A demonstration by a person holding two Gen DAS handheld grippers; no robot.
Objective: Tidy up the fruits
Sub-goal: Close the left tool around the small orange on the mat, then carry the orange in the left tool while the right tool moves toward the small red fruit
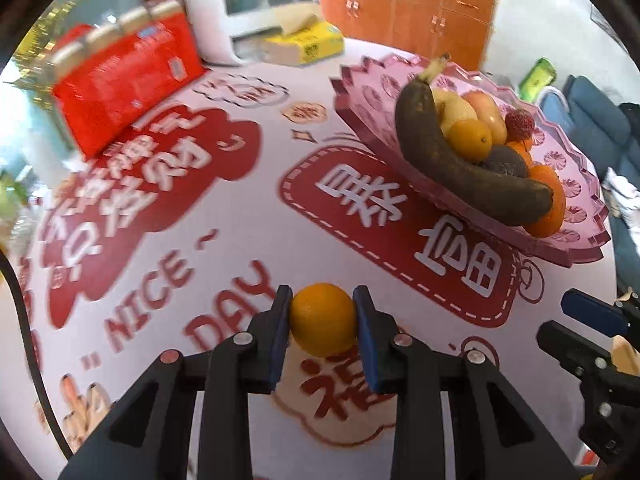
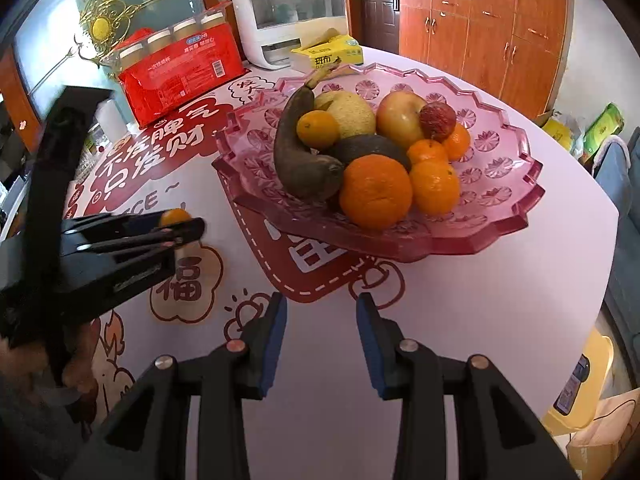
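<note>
Left gripper (image 1: 322, 312) is pinching a small orange (image 1: 323, 319); right gripper (image 2: 322, 320) is spread and empty. A round fruit could easily squirt out toward the fruit tray (image 1: 576, 184) at 2 o'clock.

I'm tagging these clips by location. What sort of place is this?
Most likely a home dining room. A round table under a printed festive tablecloth carries a pink fruit tray, a tissue box and a pack of disposable cups, with wooden cabinets behind.
</note>
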